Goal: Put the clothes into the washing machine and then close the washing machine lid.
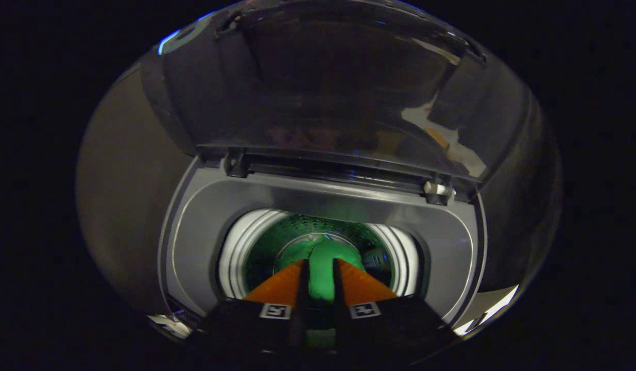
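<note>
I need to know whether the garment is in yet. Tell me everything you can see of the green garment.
The green garment looks like soft, bunched cloth. It hangs between the gripper fingers, which pinch it on both sides, and reaches down into the washing machine drum, tinting the perforated wall green. Its shape and full length are hidden.

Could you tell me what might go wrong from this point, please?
1. The green garment sits between the gripper jaws over the drum; released too early, it may catch on the white rim.
2. It might cling to the jaws on withdrawal.
3. The raised lid could be bumped.
</note>
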A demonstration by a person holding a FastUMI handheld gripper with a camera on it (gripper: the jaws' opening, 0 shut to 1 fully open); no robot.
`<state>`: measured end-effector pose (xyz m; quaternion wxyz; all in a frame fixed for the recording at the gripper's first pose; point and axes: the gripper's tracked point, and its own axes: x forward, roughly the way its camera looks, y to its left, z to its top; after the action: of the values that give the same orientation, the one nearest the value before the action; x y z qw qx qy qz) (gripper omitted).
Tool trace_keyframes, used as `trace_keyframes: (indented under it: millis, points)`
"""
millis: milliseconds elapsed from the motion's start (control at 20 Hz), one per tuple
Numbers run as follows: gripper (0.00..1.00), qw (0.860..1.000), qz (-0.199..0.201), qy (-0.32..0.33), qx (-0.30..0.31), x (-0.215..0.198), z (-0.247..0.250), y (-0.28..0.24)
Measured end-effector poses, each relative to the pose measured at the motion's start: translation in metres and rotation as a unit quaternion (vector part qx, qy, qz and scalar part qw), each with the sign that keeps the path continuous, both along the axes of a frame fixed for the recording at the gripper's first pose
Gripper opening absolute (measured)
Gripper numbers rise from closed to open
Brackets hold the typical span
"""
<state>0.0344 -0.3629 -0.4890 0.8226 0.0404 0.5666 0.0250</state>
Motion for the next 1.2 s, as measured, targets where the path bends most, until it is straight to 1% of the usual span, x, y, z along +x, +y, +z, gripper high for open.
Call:
trace_keyframes:
  millis: [150, 250, 400, 500, 550, 700, 900, 1100, 1200]
  points:
    - [0.73, 1.000, 0.006, -0.003, -0.001, 0.001, -0.003, 0.002]
    - [1.00, 1.000, 0.005, 0.005, -0.016, -0.005, -0.004, -0.005]
    - [0.99, 1.000, -0.012, 0.009, -0.005, -0.006, 0.007, -0.007]
    - [0.99, 0.998, -0.023, 0.029, 0.046, -0.011, 0.017, 0.007]
    - [0.99, 0.997, -0.025, 0.039, 0.055, -0.015, 0.024, 0.009]
    - [1.00, 0.999, -0.023, 0.012, 0.043, -0.006, 0.046, -0.002]
    - [0.99, 0.998, -0.004, -0.028, 0.047, 0.008, 0.088, 0.000]
    - [0.99, 0.996, -0.003, -0.078, 0.051, 0.035, 0.126, 0.002]
    - [0.99, 0.992, 0.000, -0.115, 0.045, 0.054, 0.151, 0.001]
